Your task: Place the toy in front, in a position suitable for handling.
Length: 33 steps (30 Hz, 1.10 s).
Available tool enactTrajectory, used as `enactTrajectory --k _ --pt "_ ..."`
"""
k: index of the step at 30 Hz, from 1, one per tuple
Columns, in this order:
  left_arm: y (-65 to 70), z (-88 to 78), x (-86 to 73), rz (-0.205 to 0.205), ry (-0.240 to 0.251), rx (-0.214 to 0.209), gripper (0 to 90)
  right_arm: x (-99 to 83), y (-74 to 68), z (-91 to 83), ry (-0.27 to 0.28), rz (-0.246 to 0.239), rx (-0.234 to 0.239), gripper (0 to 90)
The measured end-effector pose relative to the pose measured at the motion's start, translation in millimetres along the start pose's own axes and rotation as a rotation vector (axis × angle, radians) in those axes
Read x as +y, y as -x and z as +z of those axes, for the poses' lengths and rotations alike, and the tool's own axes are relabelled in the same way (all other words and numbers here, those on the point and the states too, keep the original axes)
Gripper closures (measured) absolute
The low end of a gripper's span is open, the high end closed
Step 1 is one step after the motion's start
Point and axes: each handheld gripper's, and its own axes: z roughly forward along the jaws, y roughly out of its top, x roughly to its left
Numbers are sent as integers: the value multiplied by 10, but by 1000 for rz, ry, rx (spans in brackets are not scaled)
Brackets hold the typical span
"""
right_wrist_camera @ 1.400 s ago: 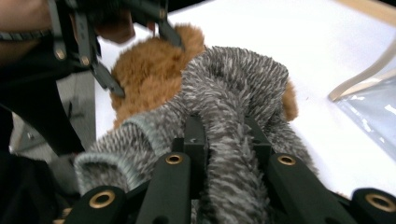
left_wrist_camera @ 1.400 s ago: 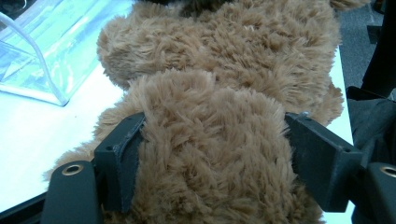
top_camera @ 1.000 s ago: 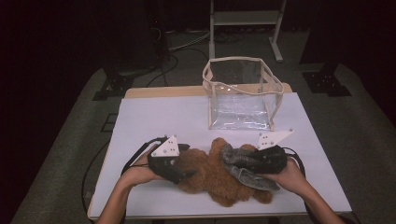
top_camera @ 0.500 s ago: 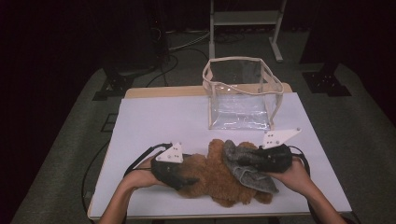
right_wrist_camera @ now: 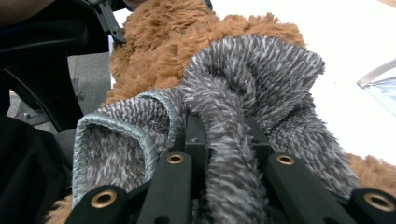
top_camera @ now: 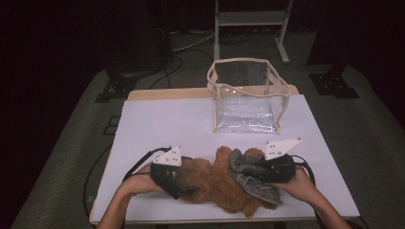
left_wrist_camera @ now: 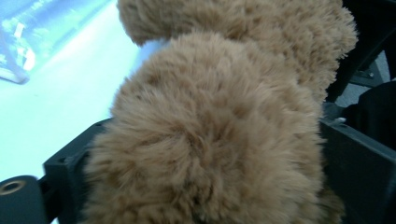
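A brown plush toy (top_camera: 217,186) lies near the table's front edge, with a grey fuzzy cloth (top_camera: 250,179) on its right side. My left gripper (top_camera: 188,183) is at the toy's left end. Its jaws have just been opening and now stand wide, with a thick lump of brown plush (left_wrist_camera: 219,116) between them. My right gripper (top_camera: 244,171) comes in from the right and is shut on a fold of the grey cloth (right_wrist_camera: 261,74), which is pinched between its jaws (right_wrist_camera: 224,135). Brown plush (right_wrist_camera: 159,42) shows behind the cloth.
A clear plastic bag (top_camera: 248,95) with a cream rim stands open at the back of the white-covered table (top_camera: 167,119). Cables trail from both grippers. Dark floor, stands and a metal rack surround the table.
The left gripper has shifted slightly on the toy's left end and the plush there has settled. The right gripper and grey cloth have kept their place.
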Motion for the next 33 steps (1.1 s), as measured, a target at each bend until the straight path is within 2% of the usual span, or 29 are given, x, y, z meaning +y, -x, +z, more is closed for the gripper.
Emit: enactTrajectory --k 5,7,9,10,12,13,14,18,19,20,23,24,25,28,33 --pt "-11 120 17 10 -24 -3 22 -36 -15 -20 2 1 9 771" --pt "0 166 81 40 -50 24 92 -54 5 -37 6 9 9 770" --pt "4 186 150 67 -69 75 240 -78 41 -64 13 33 -6 769" --pt "6 206 188 77 -77 90 285 -89 69 -84 18 45 -18 768" --pt "9 231 224 88 -80 107 327 -99 104 -111 24 57 -28 766" --pt "-15 287 300 100 -81 138 333 -116 184 -184 32 79 -55 765" --pt "-29 320 336 104 -74 150 339 -121 211 -210 33 85 -63 765" --pt "-77 428 456 107 -59 172 351 -142 311 -306 33 104 -101 764" --pt "-92 452 492 114 -54 180 360 -156 391 -385 36 124 -117 764" --pt "-104 470 517 115 -50 185 360 -156 391 -385 36 124 -117 764" --pt "-180 497 629 121 -39 219 377 -138 510 -451 31 138 -137 764" --pt "-180 497 629 121 -39 219 378 -138 510 -451 31 138 -137 764" --pt "-216 493 661 129 -38 238 382 -88 571 -450 30 139 -140 764" --pt "-253 481 659 135 -40 273 384 7 623 -413 25 133 -136 763" --pt "-297 403 601 118 -48 319 382 185 697 -268 9 115 -128 763"
